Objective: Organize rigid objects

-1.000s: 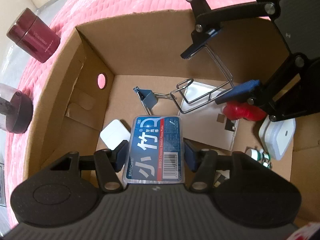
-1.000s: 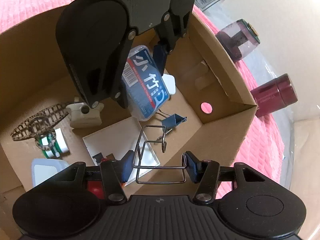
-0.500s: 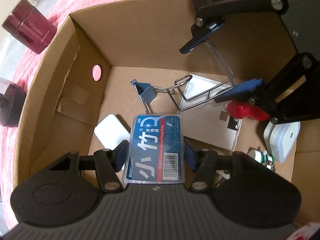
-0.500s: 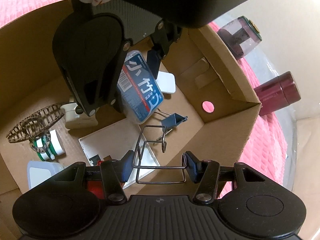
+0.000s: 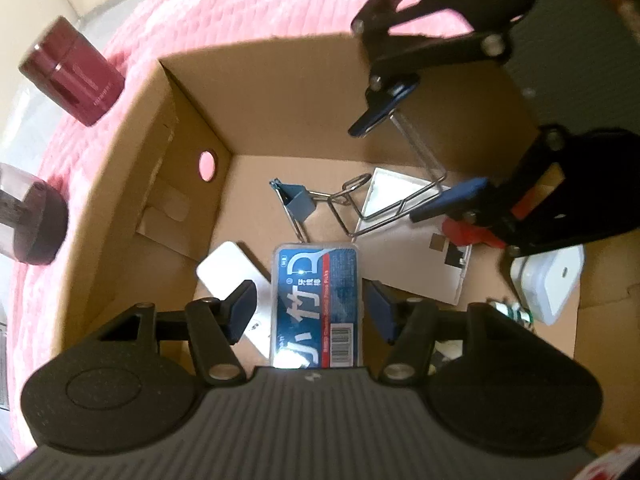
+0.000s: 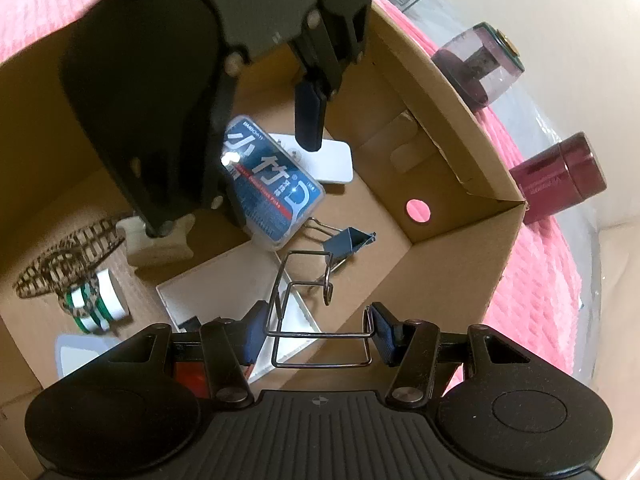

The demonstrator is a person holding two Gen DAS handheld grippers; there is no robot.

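Sitting outside the cardboard box [image 5: 120,184] at far left are two maroon jars [image 5: 72,70]; further right the left gripper [image 5: 308,304] has just been opening its jaws, so the blue floss-pick case [image 5: 316,304] now lies loose between its pads, set down beside a white block [image 5: 228,272]. Rightward, the right gripper [image 6: 316,334] clamps a wire rack [image 6: 320,336] above the box floor — likely next to be placed.
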